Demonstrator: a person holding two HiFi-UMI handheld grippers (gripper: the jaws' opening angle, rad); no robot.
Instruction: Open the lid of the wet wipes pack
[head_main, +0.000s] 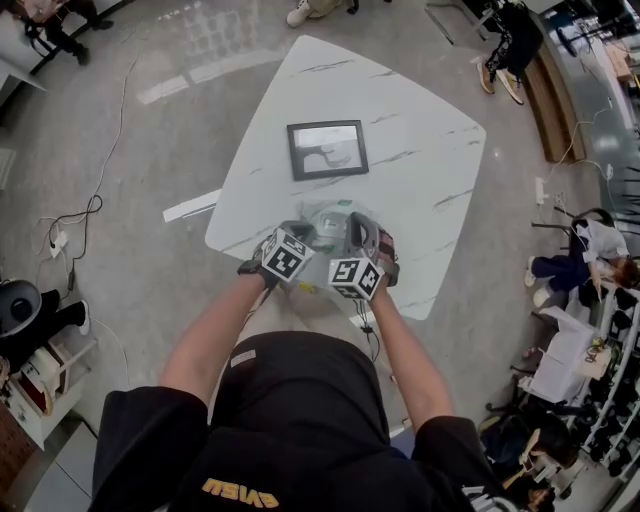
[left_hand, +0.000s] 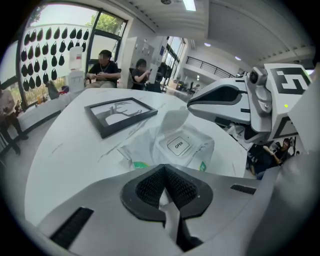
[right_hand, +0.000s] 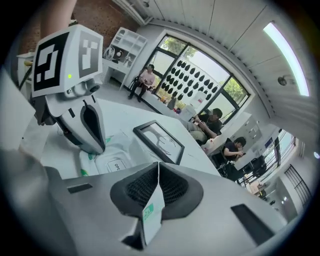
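The wet wipes pack (head_main: 327, 217) is a soft whitish pouch with green print, lying near the table's front edge. Its lid (left_hand: 177, 145), a rounded square tab marked OPEN, lies flat on the pack's top. My left gripper (left_hand: 164, 168) is shut on a fold of the pack's white film at its near edge. My right gripper (right_hand: 158, 168) is shut on another strip of the pack's edge, one with green print. In the head view both grippers, left (head_main: 300, 240) and right (head_main: 362, 238), sit side by side over the pack's near side.
A black picture frame (head_main: 327, 149) lies flat on the white marble table (head_main: 420, 110) just behind the pack. Cables run over the floor at the left. People sit at the far side of the room (left_hand: 103, 65).
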